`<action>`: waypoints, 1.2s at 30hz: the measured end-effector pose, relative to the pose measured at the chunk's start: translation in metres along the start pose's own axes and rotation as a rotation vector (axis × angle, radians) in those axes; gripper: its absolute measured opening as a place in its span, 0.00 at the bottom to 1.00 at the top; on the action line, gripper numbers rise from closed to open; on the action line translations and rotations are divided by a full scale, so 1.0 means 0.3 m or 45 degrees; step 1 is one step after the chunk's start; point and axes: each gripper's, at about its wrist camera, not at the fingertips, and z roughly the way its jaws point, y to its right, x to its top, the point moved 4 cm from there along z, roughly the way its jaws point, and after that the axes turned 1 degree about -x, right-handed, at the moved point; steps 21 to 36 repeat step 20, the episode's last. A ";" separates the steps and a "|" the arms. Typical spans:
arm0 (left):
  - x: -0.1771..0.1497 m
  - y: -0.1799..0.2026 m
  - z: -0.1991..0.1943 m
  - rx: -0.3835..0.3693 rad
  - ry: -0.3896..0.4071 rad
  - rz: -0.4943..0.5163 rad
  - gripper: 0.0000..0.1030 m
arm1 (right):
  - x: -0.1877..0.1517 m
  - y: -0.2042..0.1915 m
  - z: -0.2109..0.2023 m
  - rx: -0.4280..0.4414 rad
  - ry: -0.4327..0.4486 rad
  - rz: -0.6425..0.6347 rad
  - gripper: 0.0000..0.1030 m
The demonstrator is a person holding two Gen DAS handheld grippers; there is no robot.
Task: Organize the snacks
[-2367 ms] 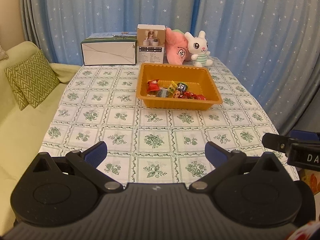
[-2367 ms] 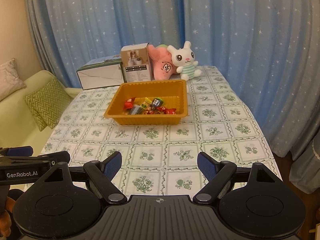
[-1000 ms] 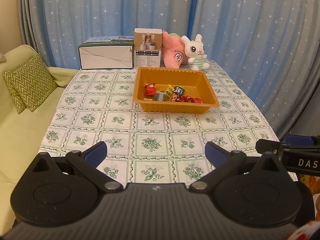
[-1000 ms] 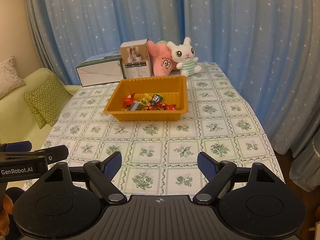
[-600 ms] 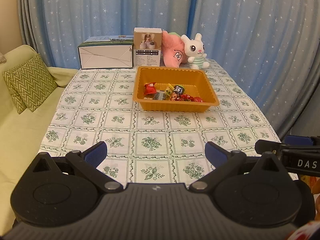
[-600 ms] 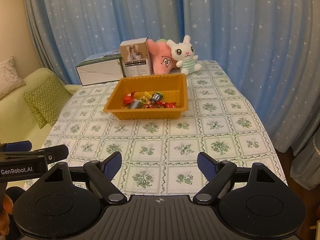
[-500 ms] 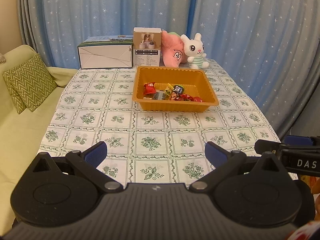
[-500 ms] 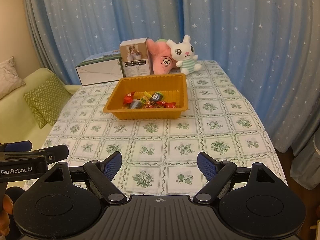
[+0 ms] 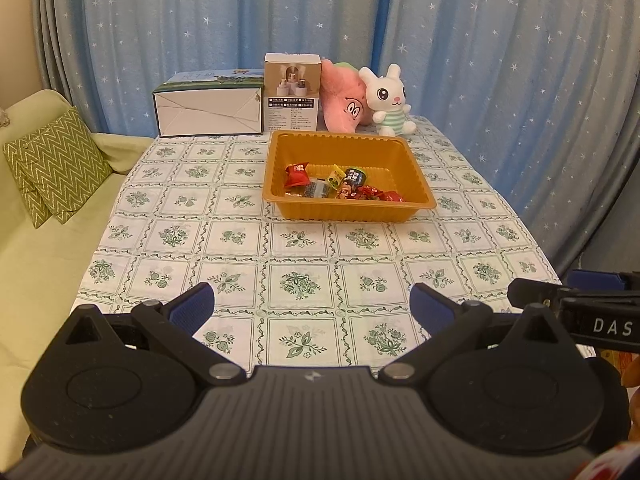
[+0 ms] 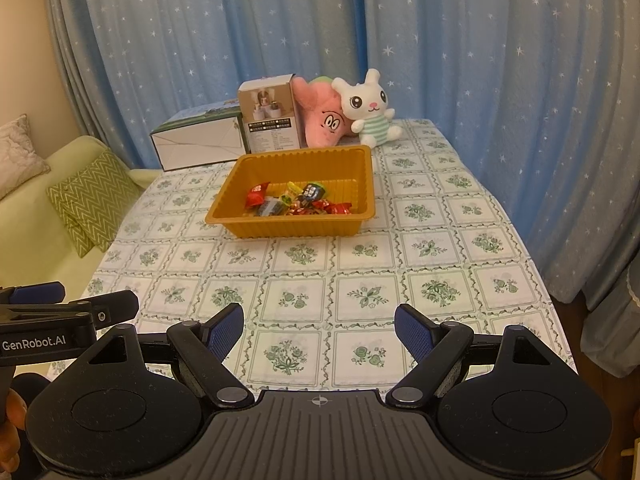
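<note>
The sorting looked finished or nearly finished, because all the snacks (image 9: pixel 338 186) visible lay together inside the orange tray (image 9: pixel 418 178), which stood in the middle of both views, a little above the centre. No loose wrapper showed on the tablecloth (image 9: pixel 296 284) around it. The left gripper (image 9: pixel 311 307) sat at the bottom of its view with its two blue-padded fingers spread wide apart and nothing between them. The right gripper (image 10: pixel 319 329) was in the same state, wide apart and empty, low in its own view. Both were well apart from the tray, near the front edge of the table. If some snack was left outside these views, the next move would call for finding it first; otherwise only drawing back the grippers seemed needed. The tray was a shallow rectangle of thin, shiny plastic with fine ribs on its walls and a flat rim. The snacks were small packets in glossy crinkled wrappers, red, yellow and blue, heaped toward the near side. The tablecloth was smooth, white with green flower squares. Behind the tray, in the upper middle, stood a low white box (image 9: pixel 208 108), a taller box (image 9: pixel 292 94), a soft pink plush toy (image 9: pixel 344 98) and a white rabbit toy (image 9: pixel 388 102).
</note>
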 end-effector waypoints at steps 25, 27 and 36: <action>-0.008 -0.003 0.006 0.005 0.006 -0.006 1.00 | 0.000 0.004 0.002 0.000 -0.003 0.002 0.80; -0.008 -0.003 0.006 0.005 0.006 -0.006 1.00 | 0.000 0.004 0.002 0.000 -0.003 0.002 0.80; -0.008 -0.003 0.006 0.005 0.006 -0.006 1.00 | 0.000 0.004 0.002 0.000 -0.003 0.002 0.80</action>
